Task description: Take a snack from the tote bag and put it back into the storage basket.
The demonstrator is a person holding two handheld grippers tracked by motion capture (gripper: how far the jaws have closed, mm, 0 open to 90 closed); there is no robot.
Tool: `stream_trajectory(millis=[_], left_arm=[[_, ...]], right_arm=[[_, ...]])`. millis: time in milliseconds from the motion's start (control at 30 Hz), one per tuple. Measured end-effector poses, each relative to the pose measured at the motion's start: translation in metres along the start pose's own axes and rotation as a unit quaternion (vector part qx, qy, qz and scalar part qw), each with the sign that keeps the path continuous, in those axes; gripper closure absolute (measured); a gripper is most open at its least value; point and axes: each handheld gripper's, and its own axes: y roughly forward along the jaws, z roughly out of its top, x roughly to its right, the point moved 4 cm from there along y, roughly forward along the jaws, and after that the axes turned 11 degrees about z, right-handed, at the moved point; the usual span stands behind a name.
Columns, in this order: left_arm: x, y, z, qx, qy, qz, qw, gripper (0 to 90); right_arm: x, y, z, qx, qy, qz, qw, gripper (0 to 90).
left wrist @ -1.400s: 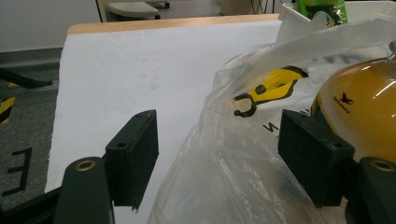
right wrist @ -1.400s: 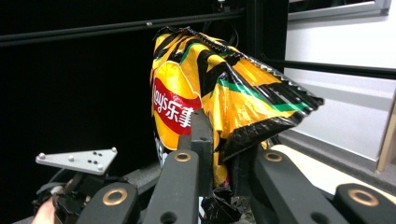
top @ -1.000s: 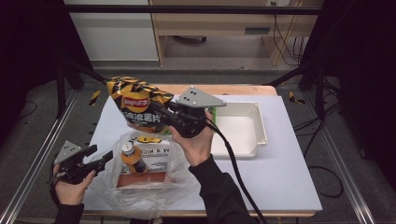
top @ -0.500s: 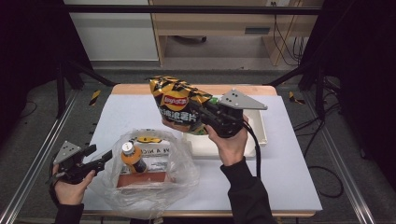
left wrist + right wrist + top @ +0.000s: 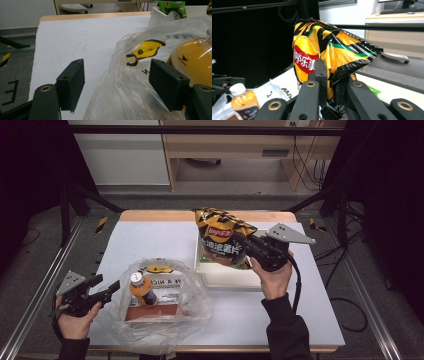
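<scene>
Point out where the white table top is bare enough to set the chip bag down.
Bare: the far-left stretch of table beyond the plastic bag, and the right strip beside the white tray. Crowded: near left, with plastic bag, bottle and left gripper.

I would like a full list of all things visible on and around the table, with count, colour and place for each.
chip bag: 1, yellow and black with a red logo, held up over the tray
tray: 1, white, right of table centre
plastic bag: 1, clear with printing, front left of table
bottle: 1, orange with a white cap, inside the plastic bag
red packet: 1, inside the plastic bag, under the bottle
green packet: 1, in the tray
table: 1, white top with wooden edge
left hand-held gripper: 1, black, jaws open at the plastic bag's edge
right hand-held gripper: 1, black, shut on the chip bag
hands: 2, one on each gripper
</scene>
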Motion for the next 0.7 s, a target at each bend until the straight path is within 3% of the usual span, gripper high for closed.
stream_trajectory(millis=[233,700], left_arm=[[0.001,0.001,0.000,-0.001,0.000,0.000,1.0000,28.4],[0.000,0.002,-0.002,-0.004,0.002,0.002,1.0000,28.4]], right_arm=[[0.025,-0.016,-0.008,0.006,0.011,-0.020,0.9997,84.8],[0.061,-0.026,-0.013,0.014,0.034,-0.051,0.9980,84.9]])
